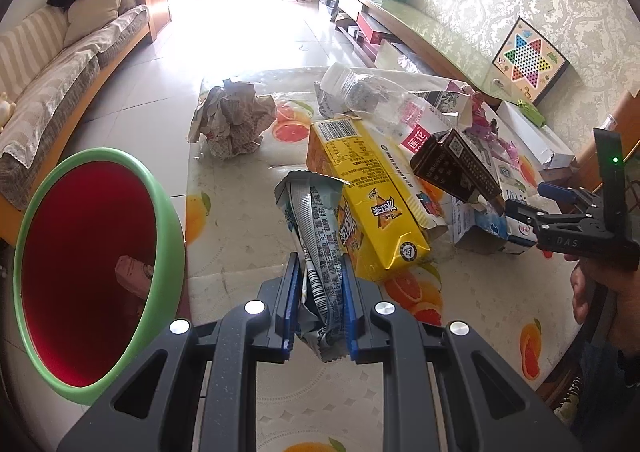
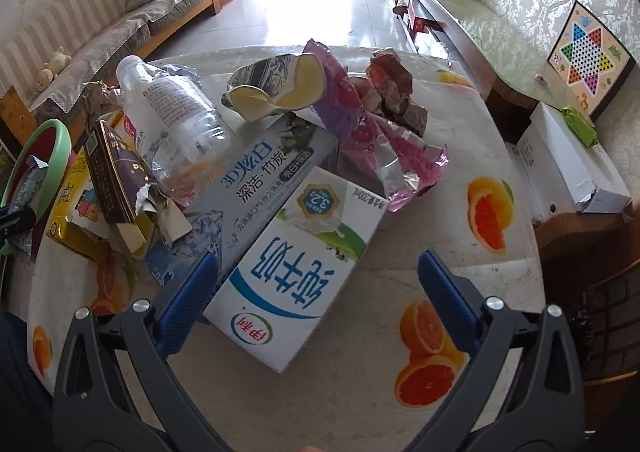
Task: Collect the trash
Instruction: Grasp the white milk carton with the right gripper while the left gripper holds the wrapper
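My left gripper (image 1: pixel 320 292) is clamped on a crumpled wrapper (image 1: pixel 316 236), with the bin (image 1: pixel 160 219) at lower left holding just one scrap. My right gripper (image 2: pixel 316 300), jaws apart, straddles the milk carton (image 2: pixel 296 272). Most trash is still piled on the desk (image 2: pixel 440 252).

Sofa: your striped sofa (image 1: pixel 52 63) lines the far wall, cushions piled.
Board: you've a star checkers board (image 2: pixel 588 59) leaning on patterned wallpaper.
Tablecloth: orange-slice prints (image 2: pixel 490 211).
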`<act>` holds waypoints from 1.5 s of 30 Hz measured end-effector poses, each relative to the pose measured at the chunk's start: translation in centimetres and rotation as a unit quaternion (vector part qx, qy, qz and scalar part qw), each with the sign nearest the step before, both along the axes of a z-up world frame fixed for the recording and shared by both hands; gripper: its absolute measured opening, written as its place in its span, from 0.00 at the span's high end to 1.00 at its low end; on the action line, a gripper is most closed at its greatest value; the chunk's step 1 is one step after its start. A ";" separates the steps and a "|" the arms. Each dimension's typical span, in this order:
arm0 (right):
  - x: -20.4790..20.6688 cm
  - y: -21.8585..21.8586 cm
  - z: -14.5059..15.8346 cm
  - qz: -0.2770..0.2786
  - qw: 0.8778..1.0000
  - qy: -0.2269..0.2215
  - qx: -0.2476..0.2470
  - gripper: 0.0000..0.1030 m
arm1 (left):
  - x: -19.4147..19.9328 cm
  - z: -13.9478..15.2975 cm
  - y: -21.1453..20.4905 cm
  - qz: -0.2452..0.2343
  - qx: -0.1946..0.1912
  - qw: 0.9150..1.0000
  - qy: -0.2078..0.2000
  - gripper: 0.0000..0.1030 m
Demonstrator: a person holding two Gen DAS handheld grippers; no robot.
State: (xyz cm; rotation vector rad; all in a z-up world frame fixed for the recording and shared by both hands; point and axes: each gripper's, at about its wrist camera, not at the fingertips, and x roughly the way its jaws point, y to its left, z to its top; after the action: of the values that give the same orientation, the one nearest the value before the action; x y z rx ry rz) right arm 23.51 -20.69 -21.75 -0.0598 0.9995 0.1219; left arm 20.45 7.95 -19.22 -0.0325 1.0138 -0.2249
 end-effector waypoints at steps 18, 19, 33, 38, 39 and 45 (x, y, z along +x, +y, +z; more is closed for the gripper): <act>-0.4 -0.8 -0.9 -0.024 0.999 0.017 -0.036 0.04 | -1.3 1.1 0.6 0.004 -0.017 1.000 -0.023 0.84; -0.5 -0.7 -1.1 -0.022 0.999 0.016 -0.040 0.04 | -1.4 1.2 0.4 0.002 -0.017 1.000 -0.025 0.84; -2.2 -1.0 0.7 -0.020 1.000 0.001 -0.021 0.48 | -2.8 3.0 -0.8 -0.004 -0.015 0.999 -0.037 0.84; -4.6 -1.7 3.7 -0.014 1.000 -0.022 -0.012 0.49 | -3.5 4.7 -1.2 0.002 -0.016 0.999 -0.049 0.84; -4.9 -1.8 4.3 -0.013 0.999 -0.027 -0.010 0.49 | -3.7 5.2 -1.3 0.002 -0.016 0.998 -0.052 0.84; -7.0 -1.4 9.2 -0.001 0.997 -0.077 -0.003 0.49 | -4.7 8.0 -2.0 0.001 -0.012 0.997 -0.075 0.84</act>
State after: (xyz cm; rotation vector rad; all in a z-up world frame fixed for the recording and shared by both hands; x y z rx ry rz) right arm 16.50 -22.10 -12.54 -0.0734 0.8453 0.1110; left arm 15.77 5.91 -11.19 -0.0387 0.8617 -0.2344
